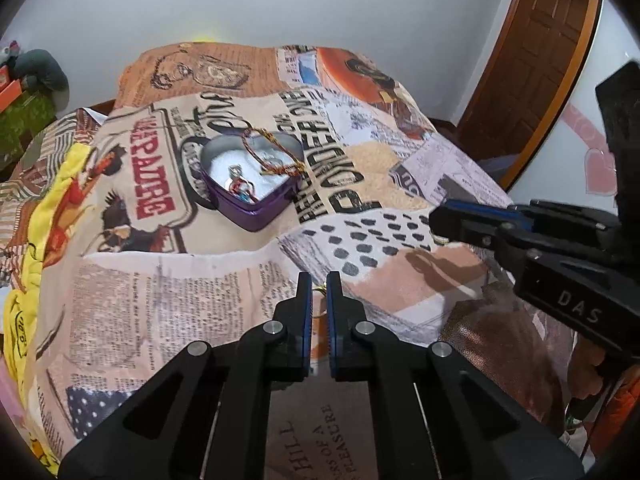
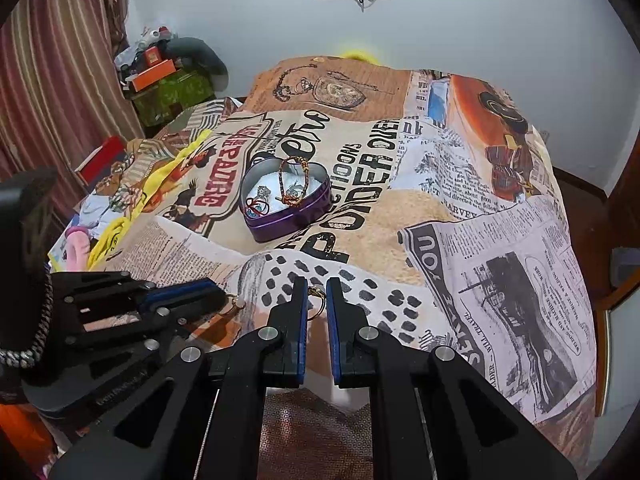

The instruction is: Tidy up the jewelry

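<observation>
A purple heart-shaped tin [image 1: 256,208] [image 2: 294,222] stands open on the printed bedspread. It holds a red-and-gold braided bracelet [image 1: 276,148] [image 2: 294,184] draped over its rim and small charms inside [image 2: 260,200]. My left gripper [image 1: 319,284] [image 2: 224,300] is nearly shut around a small gold ring [image 1: 319,290] [image 2: 234,304] near the cloth. My right gripper [image 2: 316,292] [image 1: 434,220] is narrowly open around another gold ring [image 2: 316,298]. Whether either ring is gripped is unclear. Both grippers sit in front of the tin, side by side.
The bedspread [image 2: 500,260] covers a raised surface with edges dropping off at the right and left. Yellow cloth and clutter [image 2: 108,236] lie at the left. A wooden door [image 1: 528,64] stands at the right, a curtain [image 2: 52,80] at the far left.
</observation>
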Motion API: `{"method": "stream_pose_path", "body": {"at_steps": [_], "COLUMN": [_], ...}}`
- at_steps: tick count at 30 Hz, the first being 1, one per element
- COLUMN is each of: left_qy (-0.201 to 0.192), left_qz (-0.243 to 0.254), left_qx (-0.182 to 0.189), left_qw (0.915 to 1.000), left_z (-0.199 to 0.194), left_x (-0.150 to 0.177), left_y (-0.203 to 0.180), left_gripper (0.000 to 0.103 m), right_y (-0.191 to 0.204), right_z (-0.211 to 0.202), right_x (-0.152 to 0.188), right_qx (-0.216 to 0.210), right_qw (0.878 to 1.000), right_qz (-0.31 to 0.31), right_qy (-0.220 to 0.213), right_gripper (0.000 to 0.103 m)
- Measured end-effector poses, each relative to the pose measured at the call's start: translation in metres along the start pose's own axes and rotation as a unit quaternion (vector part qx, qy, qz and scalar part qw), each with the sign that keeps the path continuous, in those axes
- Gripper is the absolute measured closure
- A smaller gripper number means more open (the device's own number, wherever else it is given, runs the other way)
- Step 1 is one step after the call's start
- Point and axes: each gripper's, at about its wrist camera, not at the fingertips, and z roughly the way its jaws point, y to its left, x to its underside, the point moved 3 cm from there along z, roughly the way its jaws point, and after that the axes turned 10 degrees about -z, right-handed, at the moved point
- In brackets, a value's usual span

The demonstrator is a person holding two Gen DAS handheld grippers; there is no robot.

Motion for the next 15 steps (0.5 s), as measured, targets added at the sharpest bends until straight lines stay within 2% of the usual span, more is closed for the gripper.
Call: {"method": "stream_pose_path", "body": {"at_steps": [2,4,5,6,12,15], "left_qy": [-0.002,0.008,0.011,0.014,0.045,0.040], "left_qz": [-0.005,-0.010,-0.012,-0.014,-0.010,-0.006], "left_qx": [-0.004,0.002,0.002,0.001,-0.007,-0.008], "left_qw": [1.0000,0.9999,0.9999,0.9998,0.9989,0.9991], "left_z": [-0.003,-0.002,-0.001,0.001,0.024,0.030], "left_x": [-0.001,-0.001,-0.001,0.000,0.007,0.008], "left_y": [0.003,0.004,0.005,0.005,0.002,0.000], "left_gripper": [0.095,0.082,0.071,0.064,0.064,0.064], "right_y": [0.000,0.000,0.000,0.001,0.003,0.003], "right_z": [0.000,0.001,0.002,0.002,0.005,0.005], "right_x": [0.000,0.001,0.001,0.001,0.002,0.003], "right_qx": [-0.001,-0.003,-0.004,-0.005,-0.009,-0.008], "right_qw": [1.000,1.000,1.000,1.000,1.000,1.000], "right_qz": [0.001,0.001,0.002,0.002,-0.001,-0.002], "right_qy": [0.001,0.002,0.002,0.003,0.007,0.008], "right_gripper": [0.095,0.095,0.095,0.095,0.095,0.095]}}
